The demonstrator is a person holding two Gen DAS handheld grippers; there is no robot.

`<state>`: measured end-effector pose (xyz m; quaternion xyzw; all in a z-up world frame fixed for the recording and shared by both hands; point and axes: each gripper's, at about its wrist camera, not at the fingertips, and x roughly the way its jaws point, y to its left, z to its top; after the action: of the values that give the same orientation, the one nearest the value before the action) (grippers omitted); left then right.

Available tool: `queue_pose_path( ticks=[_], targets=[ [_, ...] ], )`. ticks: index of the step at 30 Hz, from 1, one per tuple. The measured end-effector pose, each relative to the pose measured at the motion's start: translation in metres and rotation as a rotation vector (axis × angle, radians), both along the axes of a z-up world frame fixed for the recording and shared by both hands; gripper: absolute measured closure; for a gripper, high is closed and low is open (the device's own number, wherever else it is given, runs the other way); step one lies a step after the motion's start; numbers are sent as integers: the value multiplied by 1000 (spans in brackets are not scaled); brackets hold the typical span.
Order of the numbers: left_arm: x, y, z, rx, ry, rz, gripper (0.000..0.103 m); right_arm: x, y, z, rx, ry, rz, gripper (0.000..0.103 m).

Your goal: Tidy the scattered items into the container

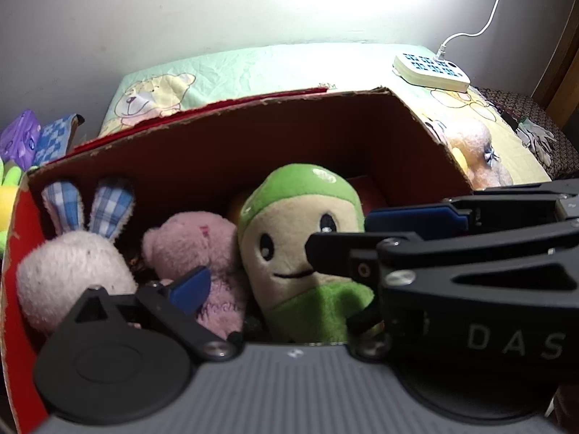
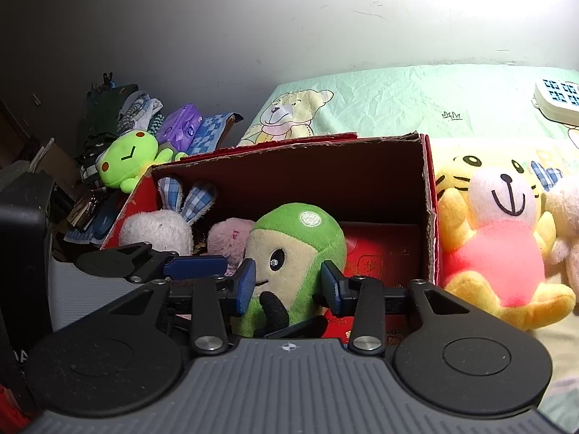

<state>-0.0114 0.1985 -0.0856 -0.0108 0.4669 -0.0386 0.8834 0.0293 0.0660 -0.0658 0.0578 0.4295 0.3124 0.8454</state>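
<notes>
A red cardboard box stands on the bed. Inside it are a white rabbit with checked ears, a pink bear and a green-hooded plush doll. My right gripper has its blue pads on either side of the doll, holding it in the box. My left gripper is open, its left finger in front of the pink bear. The right gripper crosses the left wrist view.
A yellow tiger plush and a cream plush lie on the bed right of the box. A green frog plush, tissue packs and clutter sit left. A white power strip lies at the far right.
</notes>
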Motion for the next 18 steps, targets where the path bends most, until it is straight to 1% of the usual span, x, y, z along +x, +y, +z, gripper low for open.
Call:
queue_pose_path(
  ticks=[6,18],
  targets=[
    [-1,0,0,3,1,13,1,-2,-3,0,22,4,-10,61],
    [-3,-4,-1,21,-6,27,1,-6,-4,-1,26,-19,-11,62]
  ],
)
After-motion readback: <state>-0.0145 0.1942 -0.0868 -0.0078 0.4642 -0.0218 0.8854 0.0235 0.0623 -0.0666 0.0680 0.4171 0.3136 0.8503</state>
